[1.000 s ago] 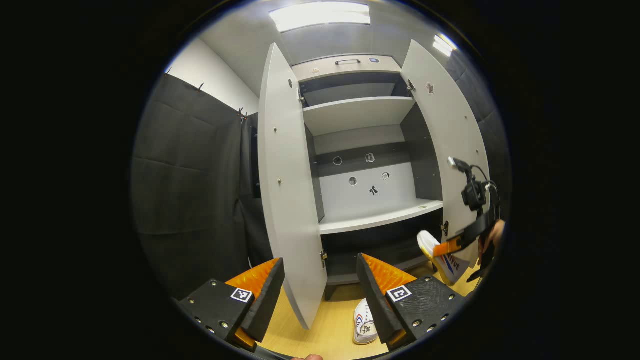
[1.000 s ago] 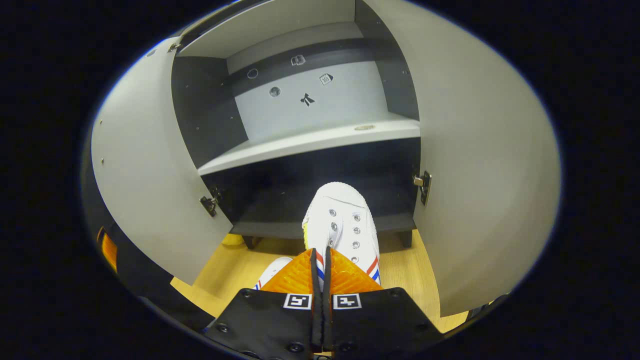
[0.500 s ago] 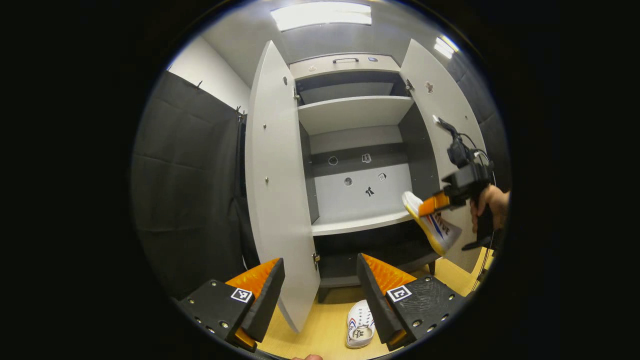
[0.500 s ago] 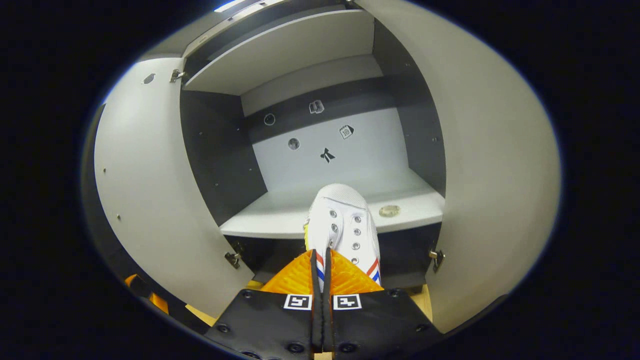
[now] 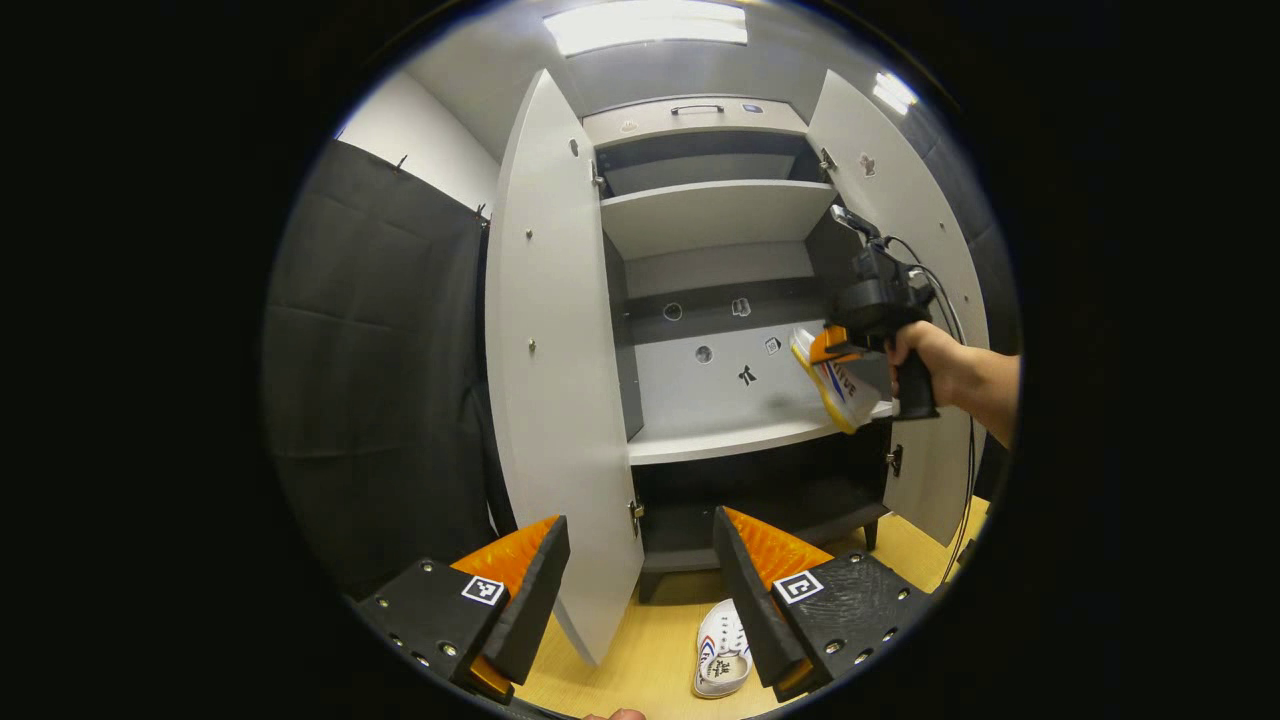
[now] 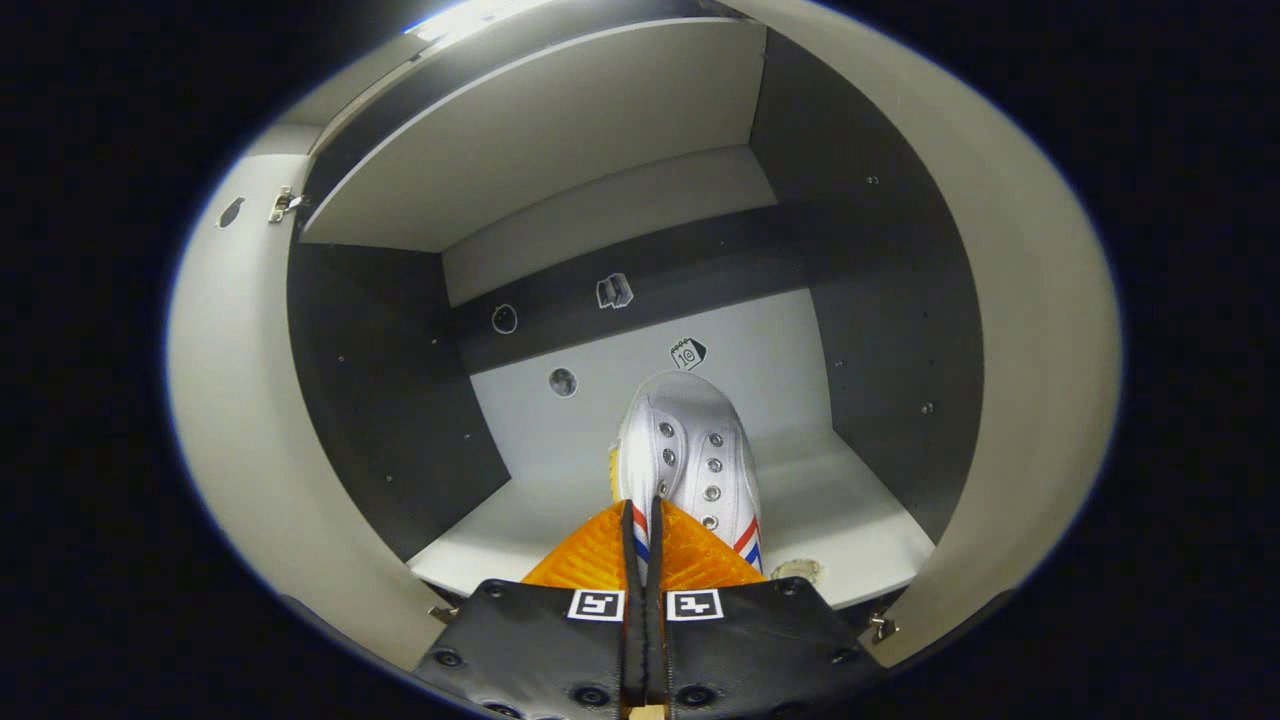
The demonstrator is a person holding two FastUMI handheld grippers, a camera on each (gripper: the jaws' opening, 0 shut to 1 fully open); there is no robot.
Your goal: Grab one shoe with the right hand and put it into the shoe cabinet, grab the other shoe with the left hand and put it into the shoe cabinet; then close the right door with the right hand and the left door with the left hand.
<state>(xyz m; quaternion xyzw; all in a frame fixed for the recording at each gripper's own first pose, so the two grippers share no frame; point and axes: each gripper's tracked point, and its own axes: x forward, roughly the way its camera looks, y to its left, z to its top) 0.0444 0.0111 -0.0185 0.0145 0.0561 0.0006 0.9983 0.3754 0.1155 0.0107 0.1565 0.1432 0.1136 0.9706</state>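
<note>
Right gripper view is showing the right gripper (image 6: 640, 520) pinching the first shoe (image 6: 688, 450) by its heel, toe aimed over the middle shelf (image 6: 870, 520) for release, while the left gripper (image 5: 640, 570) is waiting open above the second shoe (image 5: 722, 655) on the floor (image 5: 640, 665).

Left hand-held gripper (image 5: 640, 585) hangs open before the cabinet (image 5: 715, 215). One shoe (image 5: 722, 660) lies on the floor; the right hand-held gripper (image 5: 825, 350) holds another shoe (image 5: 838, 385) above the shelf (image 5: 720, 440).

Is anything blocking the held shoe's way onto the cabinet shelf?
Nothing visible blocks it. The shoe in the right gripper hangs over the shelf, between both open doors; a small round disc lies near the shelf's front edge.
</note>
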